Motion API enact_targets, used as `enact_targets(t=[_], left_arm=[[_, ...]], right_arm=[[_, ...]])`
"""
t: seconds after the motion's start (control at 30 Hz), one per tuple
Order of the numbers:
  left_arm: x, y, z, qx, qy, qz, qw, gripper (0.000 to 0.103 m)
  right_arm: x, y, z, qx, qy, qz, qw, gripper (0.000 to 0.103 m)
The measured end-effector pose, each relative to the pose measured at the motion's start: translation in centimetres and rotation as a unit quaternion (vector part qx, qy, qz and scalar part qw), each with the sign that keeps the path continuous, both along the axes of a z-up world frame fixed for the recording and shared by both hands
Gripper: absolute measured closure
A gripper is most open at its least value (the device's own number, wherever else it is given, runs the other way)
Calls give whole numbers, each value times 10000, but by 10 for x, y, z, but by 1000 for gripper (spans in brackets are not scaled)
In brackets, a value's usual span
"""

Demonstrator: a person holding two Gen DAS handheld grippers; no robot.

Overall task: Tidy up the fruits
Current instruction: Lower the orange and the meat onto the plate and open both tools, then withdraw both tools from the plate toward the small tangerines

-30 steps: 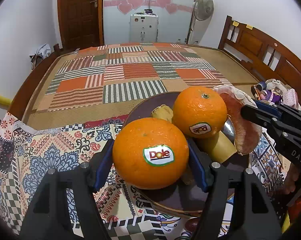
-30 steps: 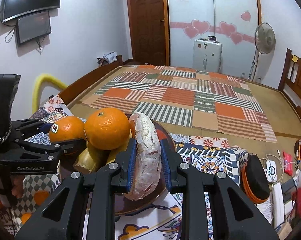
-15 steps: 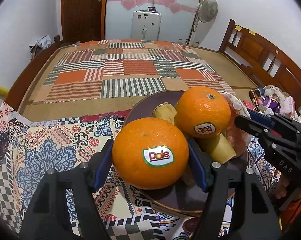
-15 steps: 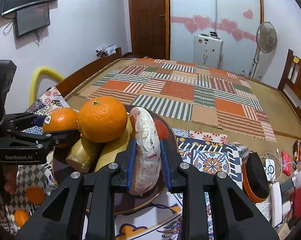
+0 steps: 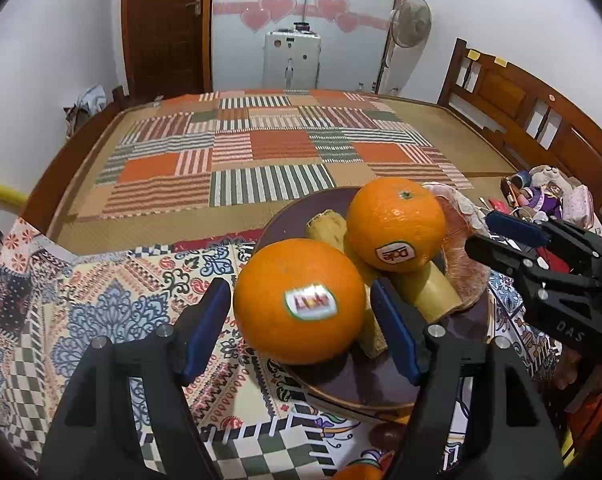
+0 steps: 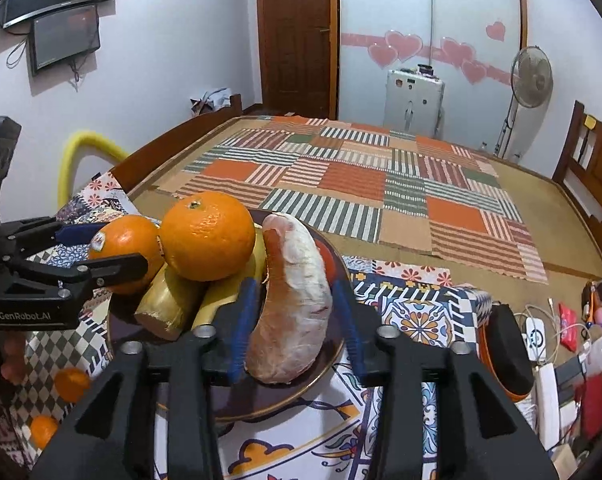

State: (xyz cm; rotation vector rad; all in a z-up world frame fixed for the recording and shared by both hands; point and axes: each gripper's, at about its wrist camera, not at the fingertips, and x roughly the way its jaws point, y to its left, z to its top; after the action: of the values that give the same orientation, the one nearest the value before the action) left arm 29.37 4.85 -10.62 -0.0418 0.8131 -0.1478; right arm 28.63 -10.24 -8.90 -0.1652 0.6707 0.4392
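Between the fingers of the left hand-held gripper [image 5: 301, 304], we read only a blur where the near orange [image 5: 299, 300] carries its sticker [image 5: 311, 302]. That orange hides the near ends of the bananas [image 5: 433, 288] behind it. Below the plate [image 5: 365, 380], an orange fruit [image 5: 357, 472] is cut off by the lower edge.

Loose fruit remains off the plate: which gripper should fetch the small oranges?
Left, probably: the small oranges lie on the left gripper's side, while the right gripper sits across the plate. Both stand open.
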Motion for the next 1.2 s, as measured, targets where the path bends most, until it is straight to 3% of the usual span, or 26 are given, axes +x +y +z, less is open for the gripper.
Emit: enact_targets(t=[0.33, 0.73, 1.2], left_arm=[[-40, -6, 31, 284, -452, -36, 9986, 31], [-106, 1, 54, 271, -822, 69, 9962, 31], [-183, 13, 35, 296, -684, 64, 9972, 31]], right_arm=[[-25, -5, 22, 87, -220, 24, 9997, 58], [-71, -8, 35, 300, -308, 112, 9990, 55], [-135, 19, 26, 409, -278, 516, 9974, 55]])
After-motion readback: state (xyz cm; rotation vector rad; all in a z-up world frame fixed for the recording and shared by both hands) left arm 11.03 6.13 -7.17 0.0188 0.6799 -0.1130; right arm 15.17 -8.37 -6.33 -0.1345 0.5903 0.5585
